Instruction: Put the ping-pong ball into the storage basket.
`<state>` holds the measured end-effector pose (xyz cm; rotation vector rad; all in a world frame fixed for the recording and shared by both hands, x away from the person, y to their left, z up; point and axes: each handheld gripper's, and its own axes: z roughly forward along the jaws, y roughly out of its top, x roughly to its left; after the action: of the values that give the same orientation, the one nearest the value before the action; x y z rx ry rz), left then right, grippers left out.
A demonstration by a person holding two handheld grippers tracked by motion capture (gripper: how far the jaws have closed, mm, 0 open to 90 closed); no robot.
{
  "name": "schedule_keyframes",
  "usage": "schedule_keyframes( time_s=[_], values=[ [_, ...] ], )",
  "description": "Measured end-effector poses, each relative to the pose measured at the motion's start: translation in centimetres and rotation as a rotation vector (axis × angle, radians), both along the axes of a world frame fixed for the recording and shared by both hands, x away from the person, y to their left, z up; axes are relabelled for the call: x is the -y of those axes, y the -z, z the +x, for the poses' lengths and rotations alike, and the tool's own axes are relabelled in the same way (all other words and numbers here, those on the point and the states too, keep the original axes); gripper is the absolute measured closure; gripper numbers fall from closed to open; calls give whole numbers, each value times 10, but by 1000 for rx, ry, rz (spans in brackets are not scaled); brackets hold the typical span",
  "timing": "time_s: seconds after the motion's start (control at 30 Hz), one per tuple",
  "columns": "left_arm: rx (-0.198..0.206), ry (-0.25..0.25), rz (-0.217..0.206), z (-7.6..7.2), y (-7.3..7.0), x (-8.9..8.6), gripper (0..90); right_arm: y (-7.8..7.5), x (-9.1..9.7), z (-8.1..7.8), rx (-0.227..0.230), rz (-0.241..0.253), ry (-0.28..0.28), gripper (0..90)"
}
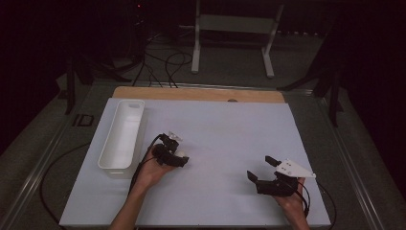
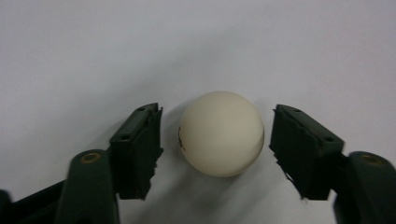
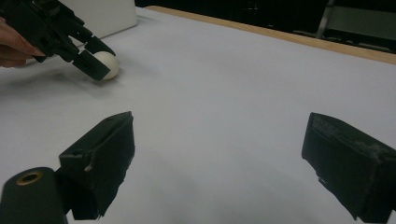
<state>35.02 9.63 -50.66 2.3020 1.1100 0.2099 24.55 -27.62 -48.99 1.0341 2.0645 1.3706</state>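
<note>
Grip: left gripper (image 2: 217, 140) brackets the cream plastic ball (image 2: 220, 133), pads not touching; close evenly at three and nine o'clock.
Spare: right gripper (image 3: 219, 163) open, idle.

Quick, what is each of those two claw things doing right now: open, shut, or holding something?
Left gripper: open, jaws either side of the white ball with small gaps, not yet gripping.
Right gripper: open wide, holding nothing.
</note>
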Motion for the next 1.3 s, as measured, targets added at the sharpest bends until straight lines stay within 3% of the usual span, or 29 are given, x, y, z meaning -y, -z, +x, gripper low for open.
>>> schedule_keyframes(
  time_s=[0.23, 0.87, 1.3],
  values=[
    [7, 3, 6, -1, -1, 0, 505, 0, 0, 0, -1, 0, -2, 93],
    [23, -30, 9, -3, -8, -3, 512, 1, -1, 0, -4, 0, -8, 95],
    [31, -26, -1, -6, -15, -4, 512, 1, -1, 0, -5, -1, -9, 95]
  ],
)
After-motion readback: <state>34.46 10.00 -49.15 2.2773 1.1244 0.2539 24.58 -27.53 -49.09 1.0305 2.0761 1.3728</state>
